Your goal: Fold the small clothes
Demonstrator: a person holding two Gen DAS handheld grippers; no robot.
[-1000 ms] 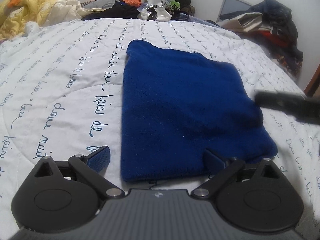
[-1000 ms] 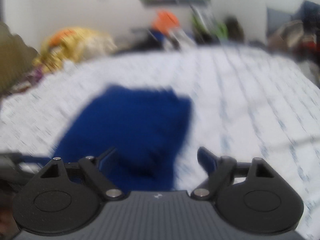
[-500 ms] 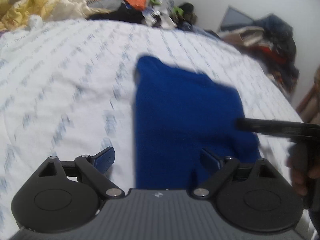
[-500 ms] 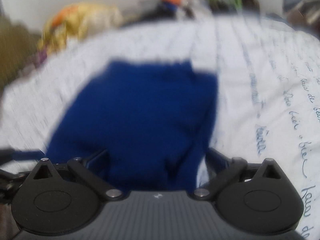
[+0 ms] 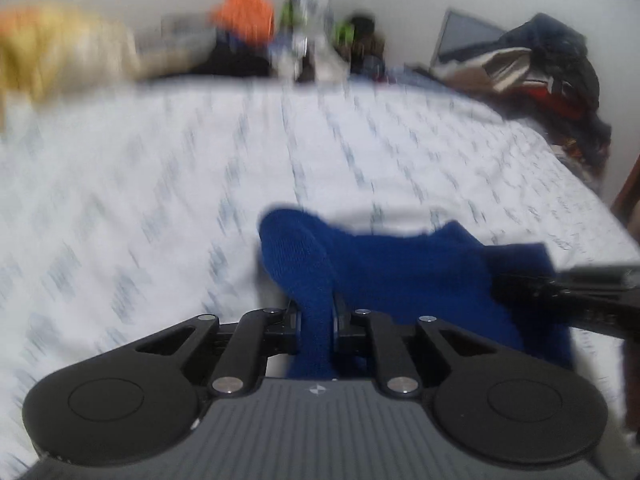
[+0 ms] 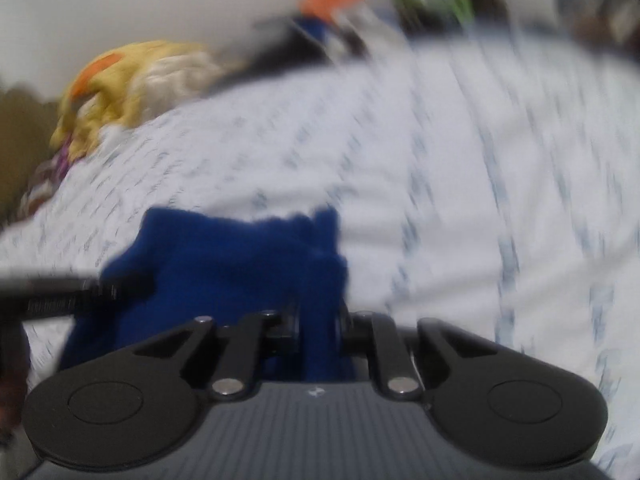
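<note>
Between the closed fingers of the left gripper (image 5: 316, 318) and right gripper (image 6: 318, 324), the near corners of a soft, limp blue knit garment (image 5: 384, 264) are pinched above the bed (image 5: 160, 200), best held by its edges.

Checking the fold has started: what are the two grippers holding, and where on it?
Both hold the blue cloth: left gripper and right gripper each pinch a bunched edge nearest the cameras.
</note>
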